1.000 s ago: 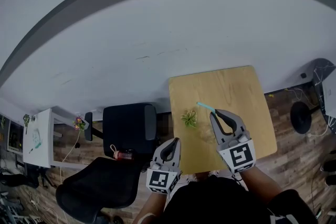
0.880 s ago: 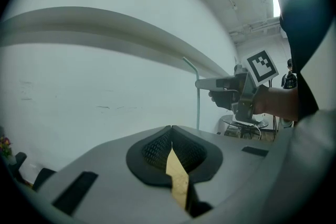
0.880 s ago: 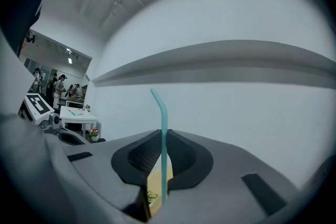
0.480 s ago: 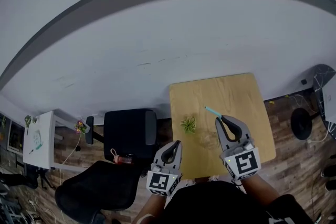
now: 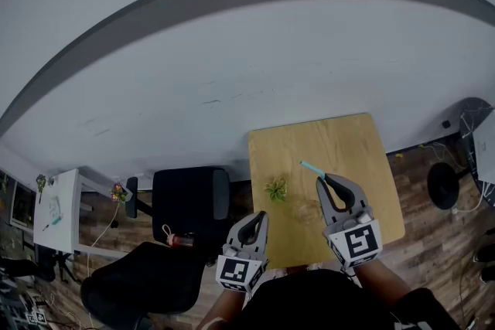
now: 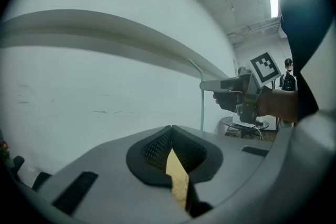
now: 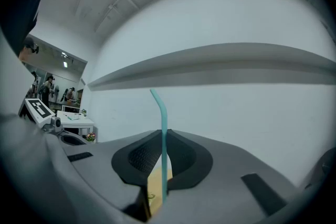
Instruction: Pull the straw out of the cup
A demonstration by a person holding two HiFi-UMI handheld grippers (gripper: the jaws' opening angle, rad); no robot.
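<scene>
A teal bendy straw [image 5: 311, 168] [image 7: 163, 128] stands upright between the jaws of my right gripper [image 5: 323, 180] [image 7: 163, 136], which is shut on it above the yellow wooden table [image 5: 348, 147]. Its bent top points up and to the left. The left gripper view shows the same straw [image 6: 202, 99] hanging from the right gripper [image 6: 210, 86]. A faint clear cup [image 5: 308, 210] sits on the table just under that gripper; the straw's lower end is hidden. My left gripper [image 5: 261, 217] [image 6: 171, 128] hovers at the table's near-left edge, shut and with nothing in it.
A small green plant [image 5: 275, 188] stands on the table left of the straw. Two black office chairs [image 5: 190, 195] [image 5: 139, 278] sit to the left, with a white side table [image 5: 54, 209] beyond. A round black stand base [image 5: 442, 175] is on the floor at right.
My right gripper, still shut on the straw, has drifted slightly to the right over the table. The left gripper has hardly moved.
</scene>
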